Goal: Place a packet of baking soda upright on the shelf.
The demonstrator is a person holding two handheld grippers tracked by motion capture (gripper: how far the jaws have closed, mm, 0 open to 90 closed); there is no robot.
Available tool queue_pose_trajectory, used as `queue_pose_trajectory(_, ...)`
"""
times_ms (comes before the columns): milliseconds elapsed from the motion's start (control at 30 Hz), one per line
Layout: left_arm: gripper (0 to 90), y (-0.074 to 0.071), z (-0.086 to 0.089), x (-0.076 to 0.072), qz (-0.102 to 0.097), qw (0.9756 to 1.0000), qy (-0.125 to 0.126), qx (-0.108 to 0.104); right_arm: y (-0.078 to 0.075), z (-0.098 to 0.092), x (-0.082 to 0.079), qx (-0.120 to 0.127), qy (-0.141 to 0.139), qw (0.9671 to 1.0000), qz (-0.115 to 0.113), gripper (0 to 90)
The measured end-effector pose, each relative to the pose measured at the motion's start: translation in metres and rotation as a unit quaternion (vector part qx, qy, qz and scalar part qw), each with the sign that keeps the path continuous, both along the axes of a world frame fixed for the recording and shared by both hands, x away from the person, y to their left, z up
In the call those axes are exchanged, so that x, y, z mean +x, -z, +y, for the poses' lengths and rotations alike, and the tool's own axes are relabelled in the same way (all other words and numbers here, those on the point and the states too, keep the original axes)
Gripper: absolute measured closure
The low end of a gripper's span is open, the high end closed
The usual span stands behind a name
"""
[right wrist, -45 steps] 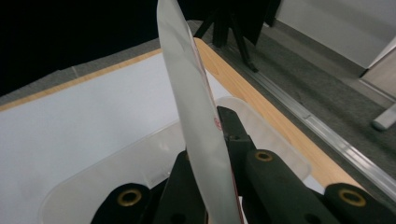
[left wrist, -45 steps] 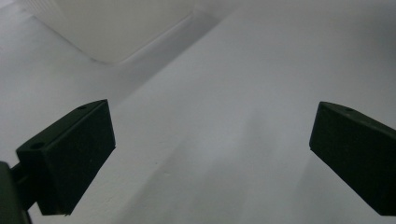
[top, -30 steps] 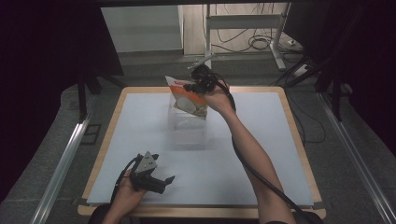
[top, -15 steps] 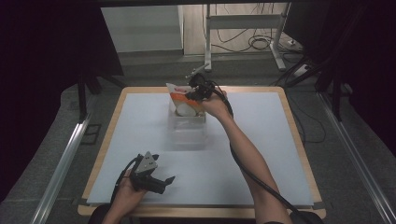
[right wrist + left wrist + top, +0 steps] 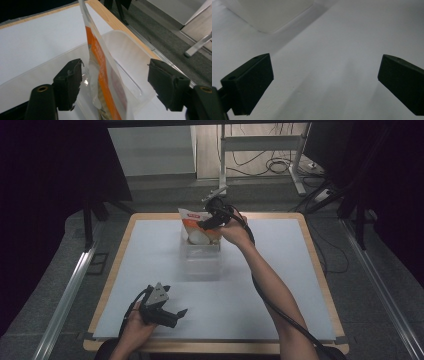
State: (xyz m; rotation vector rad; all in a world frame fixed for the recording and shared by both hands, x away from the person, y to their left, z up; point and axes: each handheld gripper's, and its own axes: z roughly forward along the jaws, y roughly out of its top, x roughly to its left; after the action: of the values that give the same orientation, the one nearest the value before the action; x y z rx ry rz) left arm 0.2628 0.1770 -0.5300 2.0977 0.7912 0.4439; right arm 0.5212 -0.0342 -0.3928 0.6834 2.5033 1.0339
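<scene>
An orange and white snack bag (image 5: 194,226) stands upright in the far end of a clear plastic box (image 5: 202,262) at the middle of the white table. My right gripper (image 5: 207,224) hovers at the bag's top. Its jaws have just been opening, and in the right gripper view the bag (image 5: 103,75) stands between them without either pad touching it, so the right gripper (image 5: 115,85) is open. My left gripper (image 5: 179,316) rests near the table's front left, open with nothing between its jaws (image 5: 324,85).
The table's white mat (image 5: 280,265) has a wooden rim (image 5: 320,270). The box's clear wall (image 5: 125,50) rises behind the bag, and a corner of the box (image 5: 274,12) lies ahead of the left gripper. Cables and a metal stand (image 5: 260,160) lie on the floor beyond.
The right hand lowered the tilted bag into the far end of the box, then its jaws let go of it. The left gripper has kept still.
</scene>
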Motion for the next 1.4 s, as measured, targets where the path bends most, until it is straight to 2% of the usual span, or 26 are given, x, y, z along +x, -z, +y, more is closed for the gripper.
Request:
queue_pose_trajectory(33, 0.2, 0.0, 0.0, 0.0, 0.0, 1.0, 0.0, 0.0, -0.001, -0.002, 0.0, -0.001, 0.001, 1.0, -0.004, 22.7)
queue_pose_trajectory(300, 0.2, 0.0, 0.0, 0.0, -0.001, 1.0, -0.001, 0.0, -0.003, -0.012, -0.005, -0.002, 0.003, 0.9999, -0.011, 14.9)
queue_pose_trajectory(1033, 0.2, -0.001, -0.001, -0.001, -0.005, 1.0, 0.001, -0.002, -0.002, -0.038, -0.019, 0.001, -0.007, 0.9999, -0.011, 6.7)
queue_pose_trajectory(1233, 0.2, -0.001, -0.001, -0.001, -0.007, 1.0, 0.005, -0.003, 0.002, -0.045, -0.02, 0.019, 0.001, 0.9998, -0.001, 4.1)
queue_pose_trajectory(1400, 0.2, -0.001, -0.001, -0.001, -0.007, 1.0, 0.005, -0.003, 0.002, -0.05, -0.021, 0.029, 0.002, 0.9996, -0.001, 3.5)
